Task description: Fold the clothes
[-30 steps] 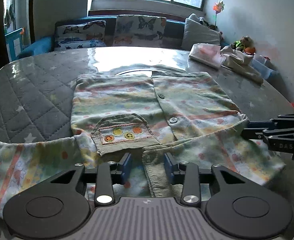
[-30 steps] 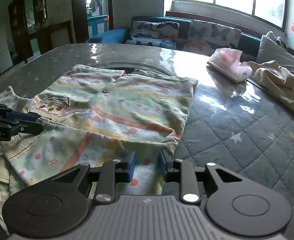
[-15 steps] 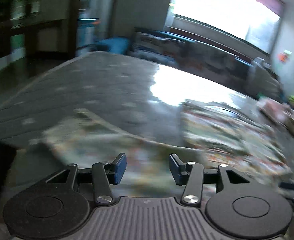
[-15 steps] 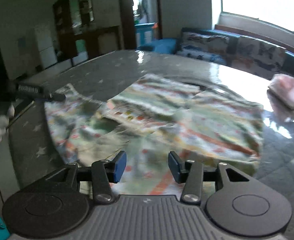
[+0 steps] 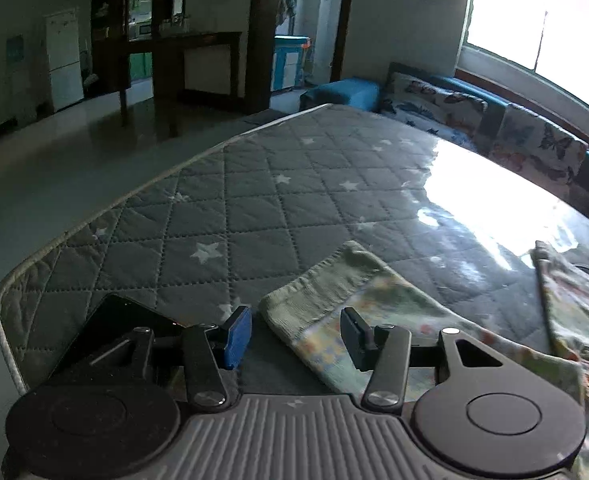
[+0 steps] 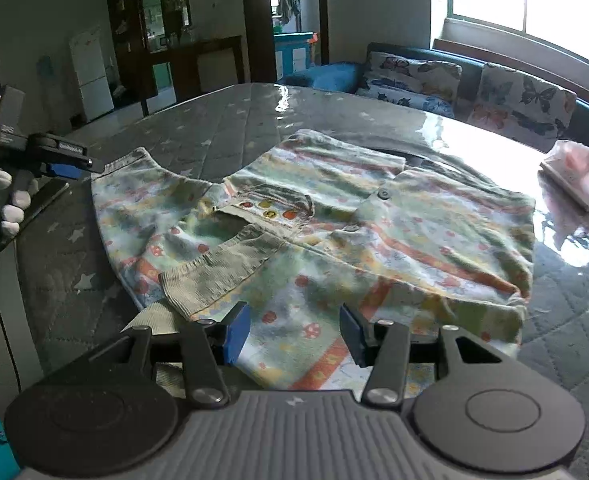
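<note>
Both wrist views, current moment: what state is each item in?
Pastel printed children's shirt: flat on the table, right sleeve folded across the front, left sleeve spread out.
Left sleeve's ribbed cuff: flat, ahead of the left tool, ungripped.
Left tool: open, empty.
Right tool: jaws opening over the hem, gripping nothing.
Pink folded cloth: set aside, far right.
Grey quilted star-print table cover: spread flat.

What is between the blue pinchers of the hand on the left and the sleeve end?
Only bare quilted mat. In the left wrist view, the sleeve cuff lies just beyond the open left gripper, untouched.
</note>
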The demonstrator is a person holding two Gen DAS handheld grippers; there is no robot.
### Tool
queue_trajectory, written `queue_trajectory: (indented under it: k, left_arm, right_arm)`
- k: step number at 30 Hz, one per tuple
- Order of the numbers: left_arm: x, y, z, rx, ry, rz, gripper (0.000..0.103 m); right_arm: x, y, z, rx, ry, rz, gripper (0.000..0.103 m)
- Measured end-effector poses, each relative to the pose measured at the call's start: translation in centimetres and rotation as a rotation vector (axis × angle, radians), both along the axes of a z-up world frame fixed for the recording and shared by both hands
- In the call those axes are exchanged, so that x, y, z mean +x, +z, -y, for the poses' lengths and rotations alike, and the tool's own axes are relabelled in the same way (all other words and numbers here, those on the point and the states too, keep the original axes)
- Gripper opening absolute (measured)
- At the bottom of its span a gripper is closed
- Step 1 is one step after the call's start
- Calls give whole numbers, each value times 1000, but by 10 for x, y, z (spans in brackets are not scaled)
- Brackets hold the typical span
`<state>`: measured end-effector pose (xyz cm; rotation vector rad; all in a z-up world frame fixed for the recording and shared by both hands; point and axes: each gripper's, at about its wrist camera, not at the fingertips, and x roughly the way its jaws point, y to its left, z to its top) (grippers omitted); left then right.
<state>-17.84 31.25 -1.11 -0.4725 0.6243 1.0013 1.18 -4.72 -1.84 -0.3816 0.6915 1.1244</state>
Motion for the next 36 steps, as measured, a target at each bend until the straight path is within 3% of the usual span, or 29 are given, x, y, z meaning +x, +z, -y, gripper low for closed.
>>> queue_trajectory:
  k: [5, 8, 10, 15, 22, 26, 32, 36]
  left_arm:
    - [2, -10, -8, -7, 17, -12, 49]
    - [3, -10, -11, -2, -1, -1, 32]
    - [1, -10, -12, -32, -20, 44, 12]
    - [-4, 10, 6, -60, -78, 159, 10]
    - [21, 66, 78, -75, -349, 307, 10]
    - [48, 87, 126, -124, -536, 380, 9]
    - [95, 91, 179, -239, -759, 439, 9]
    - [121, 78, 210, -278, -872, 393, 10]
  right_arm:
    - [0, 5, 10, 17, -26, 2, 50]
    - [0, 7, 19, 27, -49, 0, 50]
    - [0, 8, 26, 35, -67, -1, 50]
    - [3, 12, 43, 58, -114, -3, 50]
    - [15, 14, 63, 87, -187, -9, 52]
    - [19, 15, 75, 109, -218, -9, 53]
    - [26, 14, 95, 128, -269, -11, 53]
    - [29, 14, 103, 136, -296, -12, 53]
